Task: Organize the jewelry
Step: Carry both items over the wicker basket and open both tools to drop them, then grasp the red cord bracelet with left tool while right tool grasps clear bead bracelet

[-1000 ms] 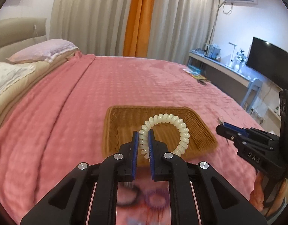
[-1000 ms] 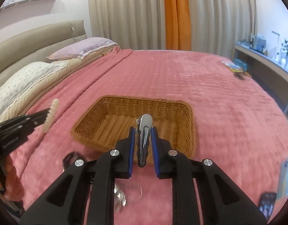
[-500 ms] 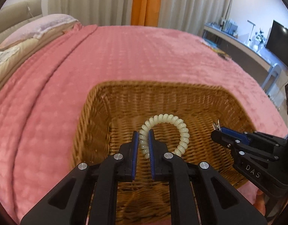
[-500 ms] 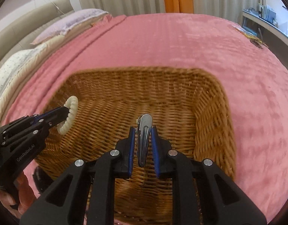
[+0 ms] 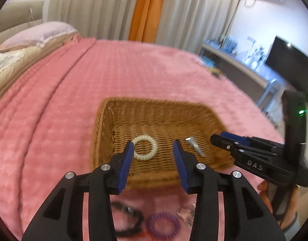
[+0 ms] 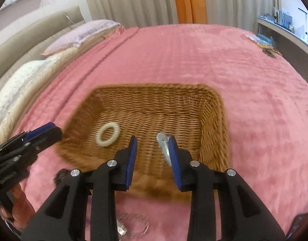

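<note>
A wicker basket (image 5: pixel 154 104) (image 6: pixel 154 86) sits on the pink bedspread. On its floor lie a white coil hair tie (image 5: pixel 145 136) (image 6: pixel 109 124) at the left and a silver hair clip (image 5: pixel 195 146) (image 6: pixel 163 142) at the right. My left gripper (image 5: pixel 153 143) (image 6: pixel 53 129) hovers over the basket's near side. Its jaws are opening, with nothing gripped between them. My right gripper (image 6: pixel 153 140) (image 5: pixel 217 138) hovers over the near right part, jaws also opening. The clip lies below, partly hidden by the right finger.
In front of the basket on the bedspread lie a black hair tie (image 5: pixel 131 217), a purple coil tie (image 5: pixel 163 215) and a clear beaded piece (image 6: pixel 133 227). Pillows (image 6: pixel 83 34) are at the far left. A desk and TV (image 5: pixel 290 68) stand at the right.
Both grippers opened and let go. The white coil tie and the silver clip dropped onto the basket floor. Both grippers drew back from the basket.
</note>
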`<state>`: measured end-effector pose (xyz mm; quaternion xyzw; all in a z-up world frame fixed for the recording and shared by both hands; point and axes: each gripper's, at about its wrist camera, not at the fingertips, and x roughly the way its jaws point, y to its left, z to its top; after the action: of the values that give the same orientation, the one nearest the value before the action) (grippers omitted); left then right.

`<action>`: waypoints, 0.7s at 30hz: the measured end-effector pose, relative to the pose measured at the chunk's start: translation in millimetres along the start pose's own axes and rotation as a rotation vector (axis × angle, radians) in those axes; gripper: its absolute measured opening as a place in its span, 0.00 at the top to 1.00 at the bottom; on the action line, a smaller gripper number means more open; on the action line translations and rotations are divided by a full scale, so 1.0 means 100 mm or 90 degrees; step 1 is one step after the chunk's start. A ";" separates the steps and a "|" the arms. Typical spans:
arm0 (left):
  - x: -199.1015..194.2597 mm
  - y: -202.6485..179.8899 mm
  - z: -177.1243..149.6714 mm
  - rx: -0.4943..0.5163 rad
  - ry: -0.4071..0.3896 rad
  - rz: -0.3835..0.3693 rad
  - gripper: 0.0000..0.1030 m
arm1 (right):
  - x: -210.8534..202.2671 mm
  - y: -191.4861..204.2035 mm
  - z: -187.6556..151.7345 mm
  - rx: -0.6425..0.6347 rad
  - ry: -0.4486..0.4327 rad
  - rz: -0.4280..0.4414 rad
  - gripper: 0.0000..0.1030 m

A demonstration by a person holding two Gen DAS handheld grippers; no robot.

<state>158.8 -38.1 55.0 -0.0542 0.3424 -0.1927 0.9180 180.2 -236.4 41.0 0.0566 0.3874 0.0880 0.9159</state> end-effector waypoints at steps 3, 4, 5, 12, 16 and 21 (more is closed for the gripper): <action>-0.46 -0.02 -0.12 -0.003 -0.041 -0.015 0.58 | -0.39 0.12 -0.13 -0.012 -0.034 0.005 0.71; -0.58 -0.02 -0.16 -0.004 -0.049 -0.015 0.58 | -0.49 0.15 -0.19 -0.015 -0.042 0.008 0.71; -0.72 -0.02 -0.24 -0.004 -0.057 -0.014 0.58 | -0.61 0.19 -0.28 -0.017 -0.050 0.016 0.71; -1.08 0.16 -0.84 -0.029 -0.052 -0.006 0.57 | -0.89 0.52 -1.06 -0.032 -0.042 0.050 0.55; -0.92 0.35 -1.23 -0.061 0.003 0.001 0.57 | -0.77 0.66 -1.46 -0.051 -0.019 0.051 0.54; -0.61 0.50 -1.51 -0.077 0.071 0.002 0.57 | -0.53 0.79 -1.80 -0.068 0.014 0.032 0.55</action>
<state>34.6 37.0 -34.0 -0.0985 0.4039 -0.1724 0.8930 4.6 -163.6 -33.1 0.0164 0.3905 0.1323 0.9109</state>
